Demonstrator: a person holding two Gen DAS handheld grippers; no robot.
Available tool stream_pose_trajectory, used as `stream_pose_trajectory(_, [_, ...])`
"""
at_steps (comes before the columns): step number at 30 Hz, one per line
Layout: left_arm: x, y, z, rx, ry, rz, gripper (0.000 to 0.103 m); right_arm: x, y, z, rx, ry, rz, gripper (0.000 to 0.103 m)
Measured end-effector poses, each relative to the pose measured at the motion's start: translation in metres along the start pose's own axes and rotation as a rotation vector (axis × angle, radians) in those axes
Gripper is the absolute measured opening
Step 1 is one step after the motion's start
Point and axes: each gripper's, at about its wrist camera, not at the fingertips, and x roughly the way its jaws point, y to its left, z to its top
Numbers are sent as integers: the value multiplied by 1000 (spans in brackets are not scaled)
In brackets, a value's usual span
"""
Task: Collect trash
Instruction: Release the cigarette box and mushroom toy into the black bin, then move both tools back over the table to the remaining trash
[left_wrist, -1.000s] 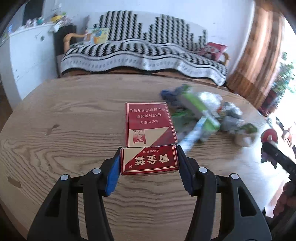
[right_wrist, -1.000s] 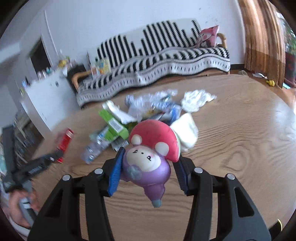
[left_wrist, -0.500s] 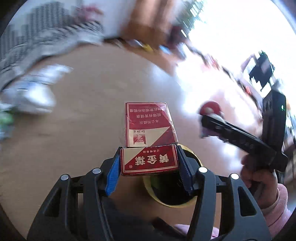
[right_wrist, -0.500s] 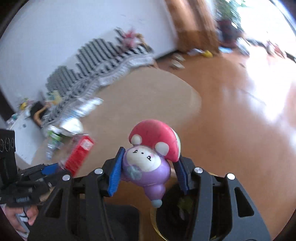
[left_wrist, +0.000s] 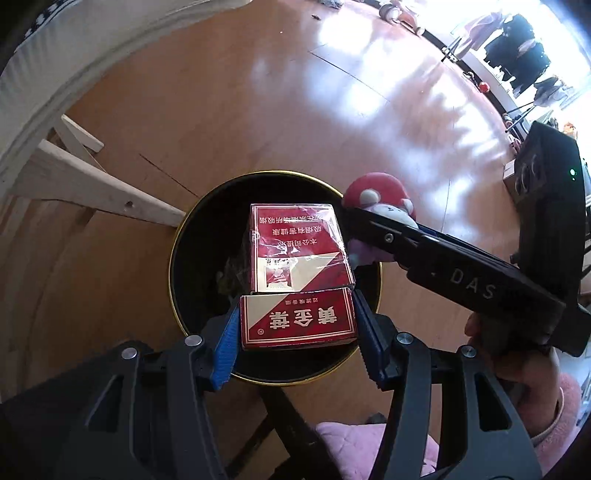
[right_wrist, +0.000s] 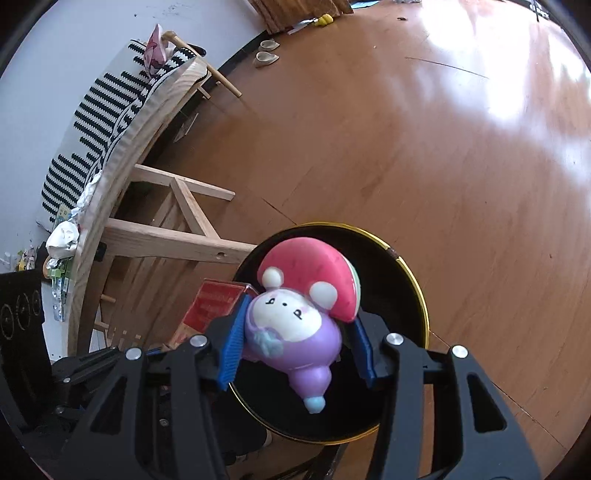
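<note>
Nearest, a red cigarette pack (left_wrist: 297, 319) is being clamped between the blue pads of the left gripper (left_wrist: 295, 332), its opened lid being tilted out over the mouth of a black bin (left_wrist: 192, 236) with a gold rim. Just beside it, a mushroom-capped toy (right_wrist: 295, 317) is being gripped at its purple body by the right gripper (right_wrist: 297, 343), likewise being held above the same bin (right_wrist: 410, 291). Below, scraps are being dimly shown inside the bin. Beyond, the glossy wooden floor (right_wrist: 443, 147) is being lit by glare, and the table's pale wooden frame (right_wrist: 166, 236) is being seen beside the bin, with a striped sofa (right_wrist: 96, 122) farther off
</note>
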Motion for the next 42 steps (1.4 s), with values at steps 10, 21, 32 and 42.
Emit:
stream_pose_trajectory(10, [-2,10,-7,-28,10,-17,85,3,-1,6,52,42,10,70])
stream_pose_trajectory(21, [-99,39,-12,-31,-263,43,97,-53,11,26,-14,-218,-237,96])
stream_pose_trajectory(32, [-236,217,-89,-422,-544,251,97,-34,128,35,-293,-224,-214,96])
stream_pose_trajectory(42, [-287,383,-190,-763,-590,406,97,13,339,18,-690,-193,47,96])
